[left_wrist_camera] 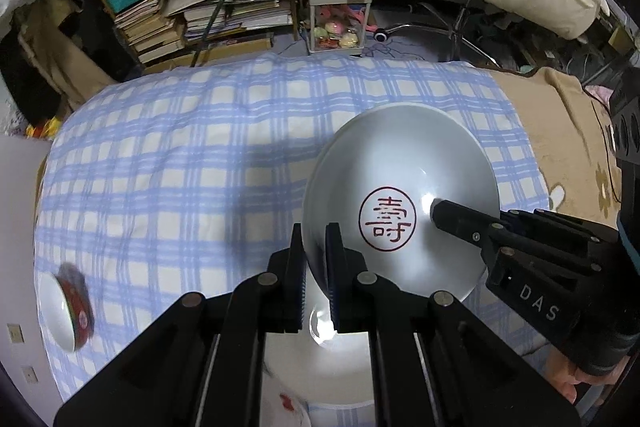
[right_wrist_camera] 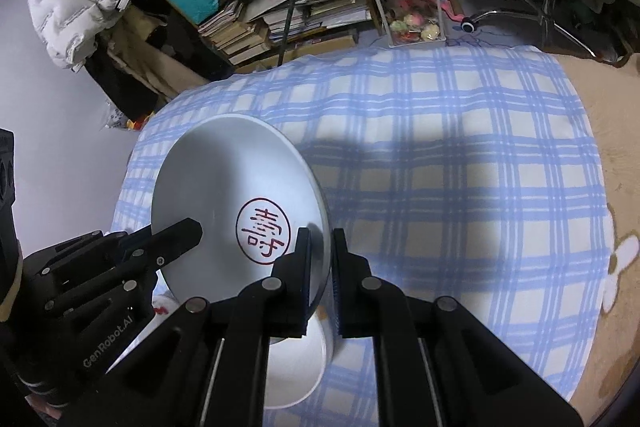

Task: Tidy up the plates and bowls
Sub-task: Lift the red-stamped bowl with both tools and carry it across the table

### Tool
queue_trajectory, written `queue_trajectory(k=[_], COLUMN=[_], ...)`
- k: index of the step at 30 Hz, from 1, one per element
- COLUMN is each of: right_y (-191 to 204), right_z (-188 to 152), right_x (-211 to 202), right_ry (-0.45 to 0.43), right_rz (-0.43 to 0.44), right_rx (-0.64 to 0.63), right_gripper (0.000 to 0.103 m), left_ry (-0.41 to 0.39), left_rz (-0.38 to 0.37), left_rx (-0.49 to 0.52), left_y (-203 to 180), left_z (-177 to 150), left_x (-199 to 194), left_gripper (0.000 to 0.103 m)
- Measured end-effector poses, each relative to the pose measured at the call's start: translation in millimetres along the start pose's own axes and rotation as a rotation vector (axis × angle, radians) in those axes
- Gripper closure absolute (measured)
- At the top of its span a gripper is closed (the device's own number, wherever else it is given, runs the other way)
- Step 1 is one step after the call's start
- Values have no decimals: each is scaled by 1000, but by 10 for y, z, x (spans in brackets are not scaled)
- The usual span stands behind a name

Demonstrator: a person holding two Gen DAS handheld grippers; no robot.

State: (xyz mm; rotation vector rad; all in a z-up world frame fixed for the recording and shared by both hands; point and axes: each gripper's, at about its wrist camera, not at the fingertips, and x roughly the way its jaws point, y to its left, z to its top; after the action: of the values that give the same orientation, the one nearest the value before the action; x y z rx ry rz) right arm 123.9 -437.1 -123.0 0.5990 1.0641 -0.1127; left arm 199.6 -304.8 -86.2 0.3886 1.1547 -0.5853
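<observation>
A white plate (left_wrist_camera: 400,187) with a red round mark is held tilted above the blue checked cloth (left_wrist_camera: 180,147), one gripper on each side. The left gripper (left_wrist_camera: 316,263) pinches its left rim between closed jaws; the right gripper (right_wrist_camera: 322,267) pinches the opposite rim in the same way. Below the plate, near the grippers, lies another white dish (right_wrist_camera: 296,367). A red-sided bowl (left_wrist_camera: 70,303) sits on the cloth, far left, well apart.
</observation>
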Motion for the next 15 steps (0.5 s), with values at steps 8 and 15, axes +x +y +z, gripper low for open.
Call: queue_trajectory(k=[8, 15], right_y=[274, 414], right_z=[-225, -392], right_x=[-127, -274], right_ry=[28, 18], right_rz=[-19, -24], right_rx=[-75, -98], right_gripper=[92, 92], left_ry=[-3, -9], left_rz=[7, -8], left_rx=[-50, -80], left_y=[104, 155], left_z=[-366, -592], left_x=[-212, -380], left_gripper=[94, 93])
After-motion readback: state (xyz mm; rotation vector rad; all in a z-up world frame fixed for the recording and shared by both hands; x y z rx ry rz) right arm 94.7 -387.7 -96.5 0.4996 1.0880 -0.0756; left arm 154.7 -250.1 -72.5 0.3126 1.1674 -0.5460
